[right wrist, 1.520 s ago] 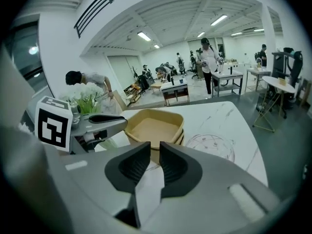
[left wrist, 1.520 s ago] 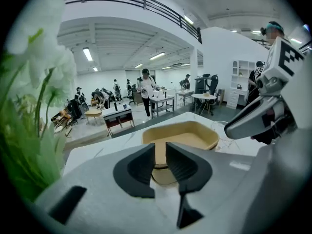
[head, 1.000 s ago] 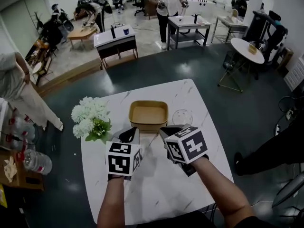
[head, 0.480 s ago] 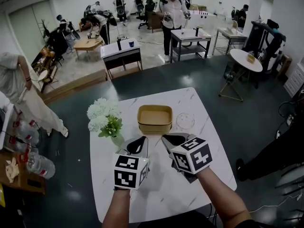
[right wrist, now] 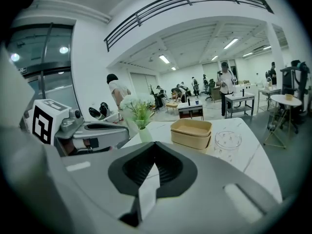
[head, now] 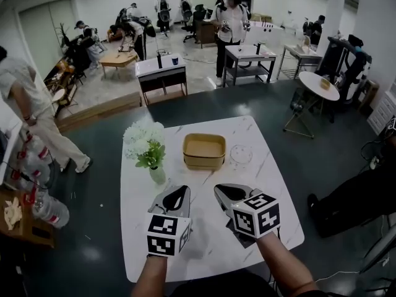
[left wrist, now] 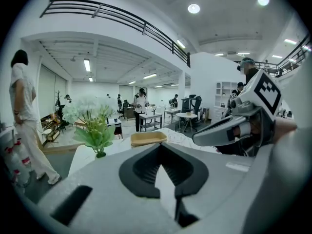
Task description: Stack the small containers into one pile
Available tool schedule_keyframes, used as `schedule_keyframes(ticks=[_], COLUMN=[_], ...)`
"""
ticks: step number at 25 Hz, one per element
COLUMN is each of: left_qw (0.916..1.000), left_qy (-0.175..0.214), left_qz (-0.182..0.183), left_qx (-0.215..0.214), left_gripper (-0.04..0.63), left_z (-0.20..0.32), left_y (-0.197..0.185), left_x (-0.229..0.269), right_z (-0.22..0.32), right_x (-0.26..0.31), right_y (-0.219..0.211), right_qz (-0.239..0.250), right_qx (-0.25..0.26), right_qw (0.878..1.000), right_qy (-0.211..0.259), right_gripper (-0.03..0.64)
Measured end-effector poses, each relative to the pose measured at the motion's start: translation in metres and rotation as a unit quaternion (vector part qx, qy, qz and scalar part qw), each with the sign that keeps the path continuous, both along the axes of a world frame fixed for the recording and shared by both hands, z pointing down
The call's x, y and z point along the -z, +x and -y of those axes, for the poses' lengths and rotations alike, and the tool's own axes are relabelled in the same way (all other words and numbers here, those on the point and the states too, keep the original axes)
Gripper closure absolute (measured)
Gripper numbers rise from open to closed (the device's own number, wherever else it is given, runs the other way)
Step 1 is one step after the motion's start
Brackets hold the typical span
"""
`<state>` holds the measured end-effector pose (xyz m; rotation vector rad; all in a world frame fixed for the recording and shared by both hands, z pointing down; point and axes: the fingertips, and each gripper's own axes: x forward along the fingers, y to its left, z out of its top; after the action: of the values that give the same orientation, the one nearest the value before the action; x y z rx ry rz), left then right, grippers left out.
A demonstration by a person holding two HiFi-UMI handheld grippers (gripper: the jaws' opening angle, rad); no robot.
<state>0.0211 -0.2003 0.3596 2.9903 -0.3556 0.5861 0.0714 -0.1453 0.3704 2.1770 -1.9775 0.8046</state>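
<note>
Two tan paper containers (head: 203,151) sit stacked one in the other on the far half of the white marble table (head: 210,252); they show also in the left gripper view (left wrist: 148,138) and the right gripper view (right wrist: 191,132). My left gripper (head: 174,197) and right gripper (head: 224,193) hover side by side over the near half of the table, well short of the stack. Both are shut with nothing between their jaws. The right gripper (left wrist: 229,130) shows in the left gripper view, and the left gripper (right wrist: 92,133) in the right gripper view.
A vase of white flowers (head: 146,146) stands left of the stack. A clear round lid or dish (head: 241,155) lies to its right. People, desks and chairs fill the room beyond the table; a person (head: 31,113) walks at the left.
Both grippers have drawn back from the stack toward the near edge of the table and risen a little. The containers stay stacked where they were.
</note>
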Motion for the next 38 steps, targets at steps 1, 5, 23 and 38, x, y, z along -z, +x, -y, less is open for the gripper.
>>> schedule_keyframes(ticks=[1, 5, 23, 38], left_qw=[1.0, 0.9999, 0.9978, 0.9978], left_qy=[-0.001, -0.01, -0.064, -0.062], left_qz=[-0.001, -0.002, 0.01, 0.021], left_qx=[0.001, 0.004, -0.014, -0.008], left_gripper=[0.594, 0.594, 0.594, 0.594], left_z=[-0.002, -0.01, -0.048, -0.046], left_y=[-0.003, -0.016, -0.026, -0.022], left_x=[-0.001, -0.012, -0.045, -0.05], right_z=[-0.003, -0.01, -0.029, -0.022], right_x=[-0.001, -0.006, -0.025, -0.027], right_y=[-0.003, -0.015, -0.034, -0.031], right_qz=[0.0, -0.002, -0.009, 0.003], right_qx=[-0.002, -0.005, -0.019, -0.011], right_qw=[1.0, 1.0, 1.0, 1.0], right_qy=[0.002, 0.008, 0.008, 0.016], right_gripper=[0.617, 0.617, 0.617, 0.617])
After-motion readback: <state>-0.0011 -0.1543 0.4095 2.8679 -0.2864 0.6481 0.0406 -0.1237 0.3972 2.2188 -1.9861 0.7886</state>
